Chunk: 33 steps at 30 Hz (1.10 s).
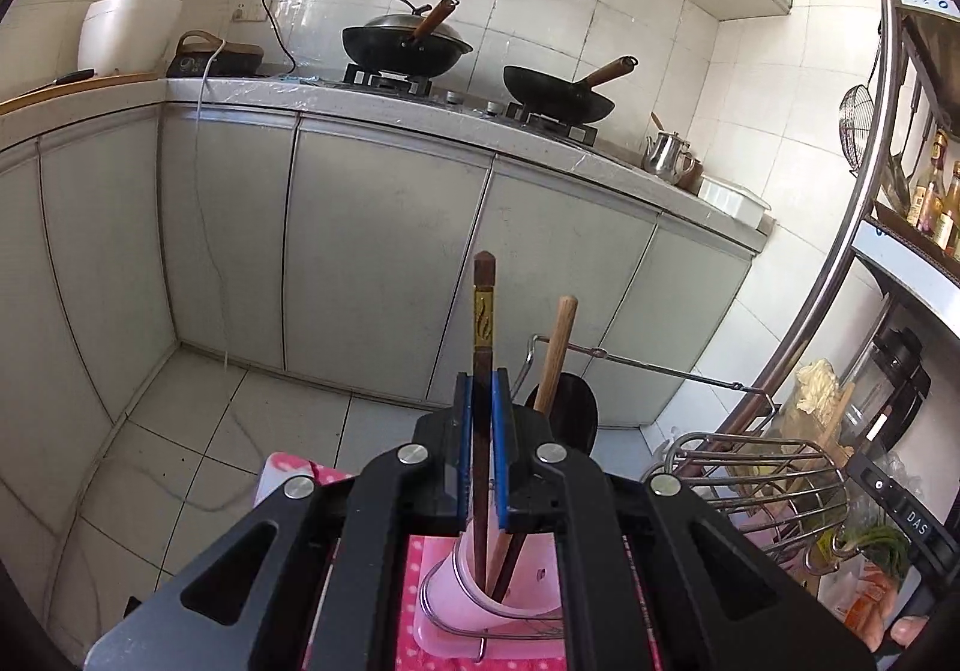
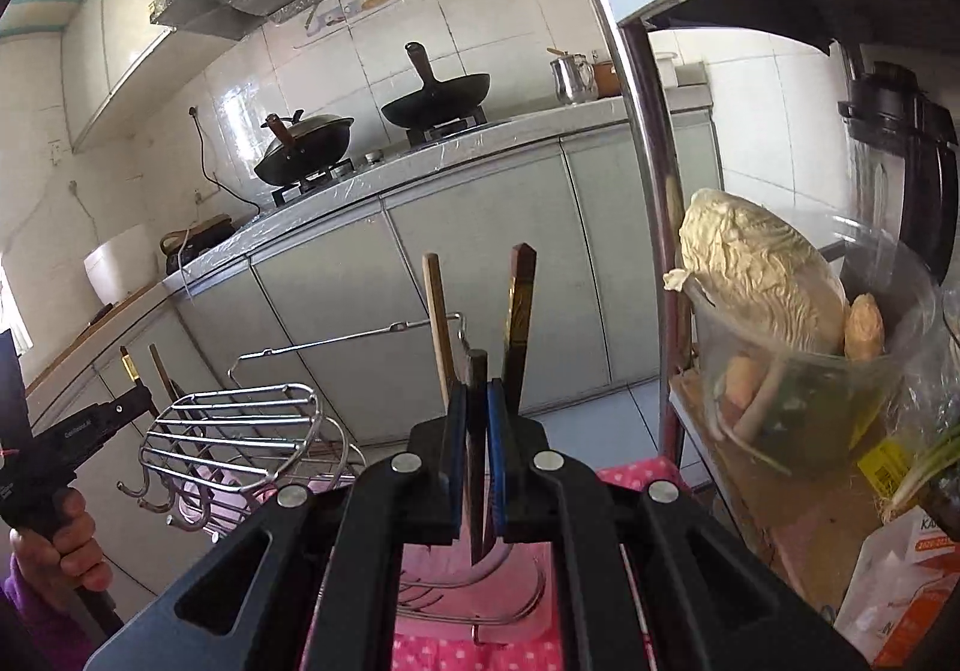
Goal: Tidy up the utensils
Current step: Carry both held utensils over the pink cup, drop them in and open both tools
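Each hand is lowering a chopstick into the utensil cup, so the step in hand looks like the placing itself. The left hand-held gripper [image 1: 482,443] is closed tight on a dark chopstick [image 1: 483,311] with a gold band, and the chopstick's lower end is already inside the pink cup [image 1: 462,581], which sits in a wire holder [image 1: 480,620] on a pink dotted cloth [image 1: 420,653]. A wooden-handled spoon [image 1: 555,353] leans in the same cup, just right of it.

The right hand-held gripper [image 2: 477,425] is also closed, on another dark chopstick [image 2: 477,371], above the same pink base (its tip I cannot follow).

Both held chopsticks stand nearly upright, long axis vertical, thick end up and thin end down.

Next, I think, each one needs a little more lowering, then opening the jaws without knocking the neighbours.
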Motion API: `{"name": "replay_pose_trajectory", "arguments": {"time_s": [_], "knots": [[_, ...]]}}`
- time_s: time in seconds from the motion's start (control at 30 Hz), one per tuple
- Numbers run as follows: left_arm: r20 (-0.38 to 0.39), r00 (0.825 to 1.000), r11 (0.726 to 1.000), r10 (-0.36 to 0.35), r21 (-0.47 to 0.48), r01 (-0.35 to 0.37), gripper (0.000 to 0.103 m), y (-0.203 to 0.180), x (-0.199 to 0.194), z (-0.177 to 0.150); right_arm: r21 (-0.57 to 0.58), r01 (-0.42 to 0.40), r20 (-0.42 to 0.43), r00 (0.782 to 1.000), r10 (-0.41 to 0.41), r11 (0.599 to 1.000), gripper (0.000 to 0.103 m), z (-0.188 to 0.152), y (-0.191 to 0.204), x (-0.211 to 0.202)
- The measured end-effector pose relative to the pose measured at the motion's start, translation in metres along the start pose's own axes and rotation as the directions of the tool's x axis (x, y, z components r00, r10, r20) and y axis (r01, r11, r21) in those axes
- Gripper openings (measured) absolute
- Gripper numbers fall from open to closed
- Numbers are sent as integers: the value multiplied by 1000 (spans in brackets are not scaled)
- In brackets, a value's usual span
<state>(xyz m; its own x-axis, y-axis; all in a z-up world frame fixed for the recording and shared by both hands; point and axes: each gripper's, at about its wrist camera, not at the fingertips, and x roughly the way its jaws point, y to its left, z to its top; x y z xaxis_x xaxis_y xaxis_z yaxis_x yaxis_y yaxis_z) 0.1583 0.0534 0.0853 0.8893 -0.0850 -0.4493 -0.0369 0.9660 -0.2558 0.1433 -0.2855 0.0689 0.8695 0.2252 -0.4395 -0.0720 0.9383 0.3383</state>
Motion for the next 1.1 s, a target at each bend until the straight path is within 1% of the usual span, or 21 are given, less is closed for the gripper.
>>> {"name": "replay_pose_trajectory", "arguments": {"time_s": [0.13,0.2,0.33,0.43,0.53,0.63,0.77,0.87,0.93,1.03,1.1], "knots": [[-7,1000,1000,-5,-13,5,5,1,1,3,-8,10,-20,1000,-10,1000,6,3,1,-3],[-7,1000,1000,-12,-19,11,5,1,0,6,-24,16,-11,1000,-16,1000,6,11,4,-6],[-5,1000,1000,-20,-10,20,5,2,-2,8,-74,-15,-14,1000,14,997,6,30,13,-19],[-10,1000,1000,-19,-2,19,5,1,-1,7,-98,-6,-15,1000,5,995,6,28,17,-34],[-7,1000,1000,-18,-5,18,5,2,0,6,-108,31,-1,1000,-31,994,6,16,15,-42],[-9,1000,1000,-17,-11,17,5,2,0,6,-89,52,-24,998,-55,995,7,10,8,-31],[-13,1000,1000,-19,-9,19,5,3,-1,7,-67,52,-55,997,-55,996,7,13,2,-10],[-18,1000,1000,-24,-15,24,5,4,1,8,-88,46,-73,996,-52,995,6,22,5,4],[-30,999,999,-29,-15,28,5,3,4,11,-103,25,-101,994,-35,994,6,32,10,15],[-42,999,1000,-25,1,25,5,0,7,15,-138,26,-129,991,-44,990,6,45,18,26],[-49,998,1000,-25,6,26,5,-3,9,16,-136,20,-159,986,-42,991,6,49,19,34]]}}
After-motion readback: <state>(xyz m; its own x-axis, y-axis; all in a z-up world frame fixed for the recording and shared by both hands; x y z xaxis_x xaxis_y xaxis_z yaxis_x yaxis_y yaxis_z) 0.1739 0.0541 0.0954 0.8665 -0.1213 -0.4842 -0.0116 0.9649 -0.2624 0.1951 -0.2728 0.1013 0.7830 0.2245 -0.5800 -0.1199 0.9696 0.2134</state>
